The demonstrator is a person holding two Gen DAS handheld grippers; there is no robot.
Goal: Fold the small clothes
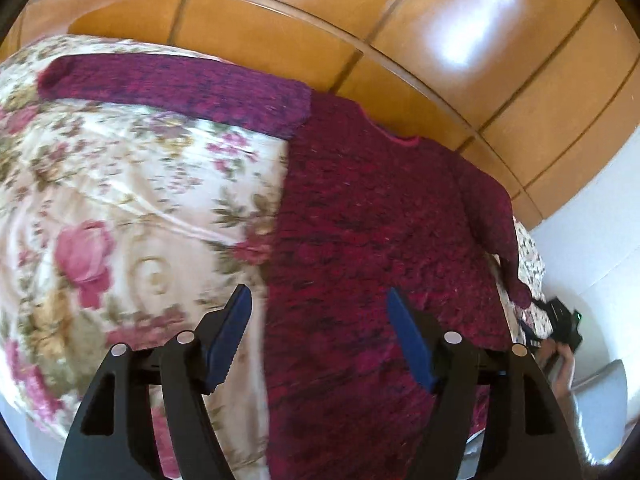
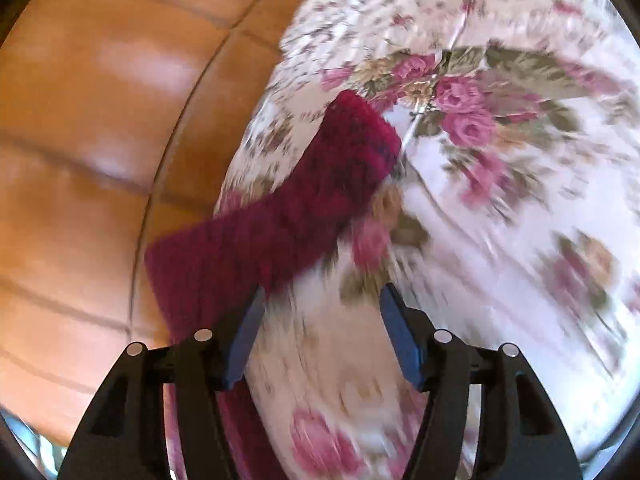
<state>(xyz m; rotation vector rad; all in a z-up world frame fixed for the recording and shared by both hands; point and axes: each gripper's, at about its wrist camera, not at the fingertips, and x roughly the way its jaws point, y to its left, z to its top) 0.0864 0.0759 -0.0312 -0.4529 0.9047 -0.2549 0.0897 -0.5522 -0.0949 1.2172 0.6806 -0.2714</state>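
Note:
A dark red knitted sweater lies flat on a floral bedspread, its neck toward the wooden headboard. One sleeve stretches out to the left; the other sleeve slants down the right side. My left gripper hovers open over the sweater's lower left edge, with nothing between its blue pads. In the blurred right wrist view a sleeve runs diagonally across the bedspread. My right gripper stands open just below it, over bare bedspread, gripping nothing.
A glossy wooden headboard runs along the far side of the bed and also appears as the wooden headboard in the right wrist view. At the right edge, a hand holds a dark device in front of a white wall.

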